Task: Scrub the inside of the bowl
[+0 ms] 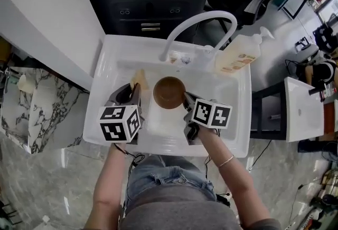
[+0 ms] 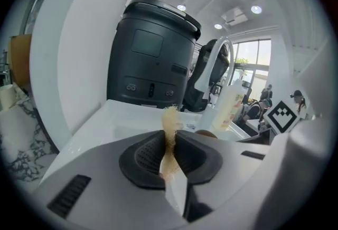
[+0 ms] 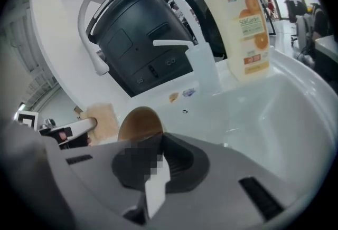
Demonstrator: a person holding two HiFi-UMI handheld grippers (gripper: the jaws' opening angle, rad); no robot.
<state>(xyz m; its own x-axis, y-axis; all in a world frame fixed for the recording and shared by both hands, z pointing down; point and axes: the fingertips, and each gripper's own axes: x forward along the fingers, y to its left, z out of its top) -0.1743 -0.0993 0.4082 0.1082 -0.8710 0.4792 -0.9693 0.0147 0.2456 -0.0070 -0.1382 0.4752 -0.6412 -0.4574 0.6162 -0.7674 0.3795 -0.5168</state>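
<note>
left gripper (image 2: 169, 145): jaws clamped on tan sponge (image 1: 139, 79), just left of bowl. right gripper (image 3: 155, 164): jaws pinched on rim of brown bowl (image 1: 169, 92), inside white sink (image 1: 107, 48).

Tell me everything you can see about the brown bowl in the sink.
The bowl is small, round and brown, dull inside, with a thin rim and nothing visible in it. It sits in the white sink basin below the faucet, its opening facing up. The right gripper is shut on its right rim. The beige sponge in the left gripper is beside it, not inside.
</note>
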